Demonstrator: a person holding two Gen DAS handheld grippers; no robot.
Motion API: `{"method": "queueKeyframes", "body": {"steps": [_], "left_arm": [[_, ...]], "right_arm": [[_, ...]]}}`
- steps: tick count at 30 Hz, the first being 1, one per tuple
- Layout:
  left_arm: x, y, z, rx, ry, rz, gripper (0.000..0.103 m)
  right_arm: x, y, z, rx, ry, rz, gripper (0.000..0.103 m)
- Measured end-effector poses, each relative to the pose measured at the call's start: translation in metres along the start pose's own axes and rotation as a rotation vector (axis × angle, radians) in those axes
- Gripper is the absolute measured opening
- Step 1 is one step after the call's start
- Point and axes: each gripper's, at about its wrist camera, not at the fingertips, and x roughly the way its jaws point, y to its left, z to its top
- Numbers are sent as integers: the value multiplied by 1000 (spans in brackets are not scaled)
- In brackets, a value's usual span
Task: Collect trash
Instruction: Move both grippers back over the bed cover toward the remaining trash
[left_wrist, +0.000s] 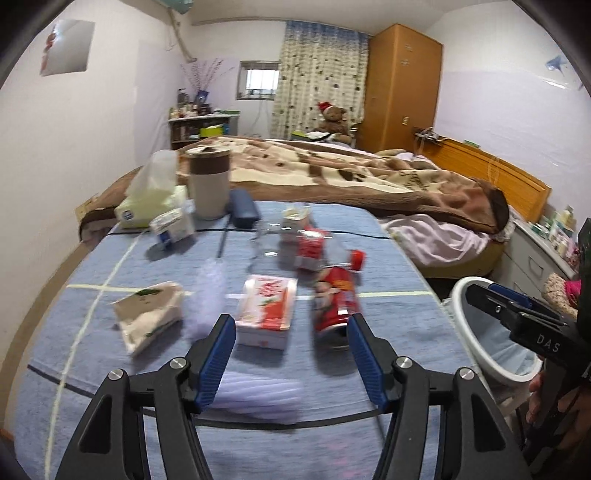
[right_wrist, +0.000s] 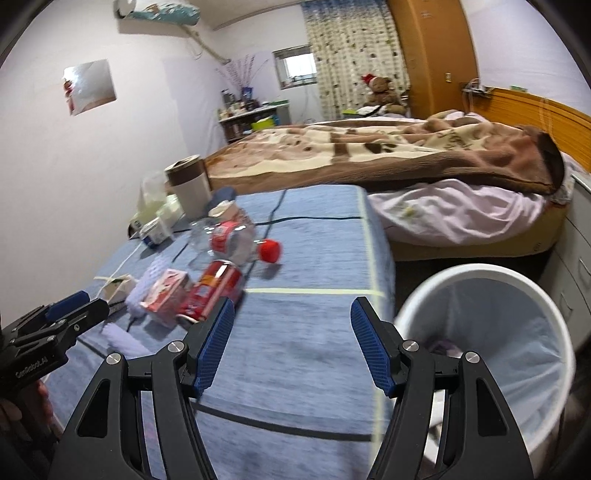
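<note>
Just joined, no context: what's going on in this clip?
A person holds a tool in each hand over a table with a blue cloth, collecting trash. Both the left tool and the right tool are open and empty. A red can, a red-and-white carton and a clear bottle with a red cap lie on the cloth. The white bin stands beside the table.

Black left gripper (left_wrist: 291, 334), blue ribbed pads (left_wrist: 218, 356), silver screws, right gripper (right_wrist: 292, 319) alike

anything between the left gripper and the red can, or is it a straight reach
Nothing visible blocks it. The open left gripper faces the red can, which lies just beyond its right fingertip. The pink carton lies beside the can, not in front.
</note>
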Motion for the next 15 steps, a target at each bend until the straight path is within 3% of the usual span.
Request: {"method": "queueKeyframes", "body": {"steps": [15], "left_arm": [[21, 80, -5, -73, 56, 110, 63]], "right_arm": [[48, 45, 5, -21, 95, 66, 68]]}}
